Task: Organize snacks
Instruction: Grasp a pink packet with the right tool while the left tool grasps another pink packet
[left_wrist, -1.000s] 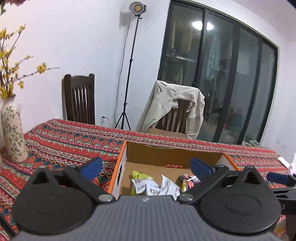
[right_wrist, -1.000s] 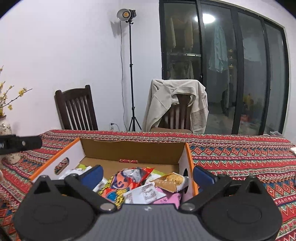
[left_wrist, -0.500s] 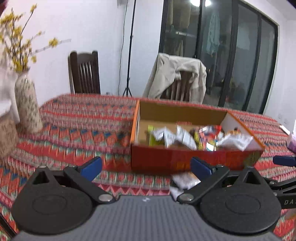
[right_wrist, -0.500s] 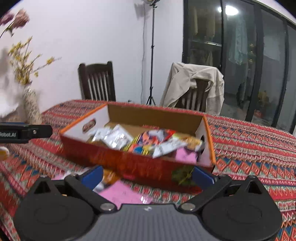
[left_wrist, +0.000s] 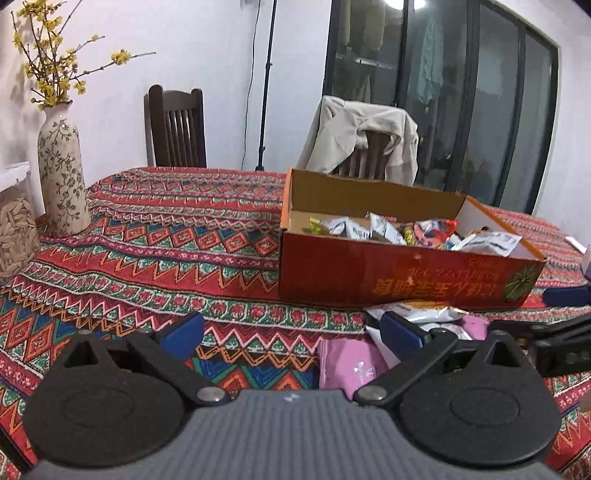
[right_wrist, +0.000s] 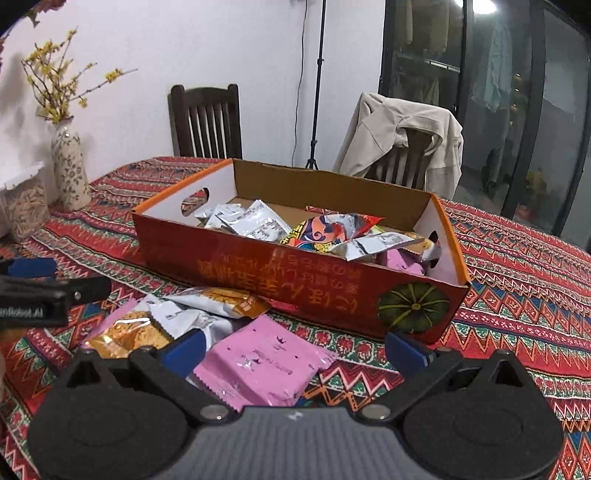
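Both claws hang released over the counter (right_wrist: 517, 266), nothing between their fingers. The snack box (right_wrist: 295, 280) sits mid-frame, packets heaped inside. Loose packets lie just below it: a pink packet (right_wrist: 258, 365) between the right claw (right_wrist: 295, 349) fingers' span, and lower right beside the left claw (left_wrist: 291, 332).

Both grippers apparently drew back from box (right_wrist: 295, 280).

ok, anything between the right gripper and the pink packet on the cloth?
Nothing visible. The pink packet lies flat on the tablecloth directly ahead of the open right gripper, nothing on top of it. Other loose packets lie at its left; the box stands beyond it.
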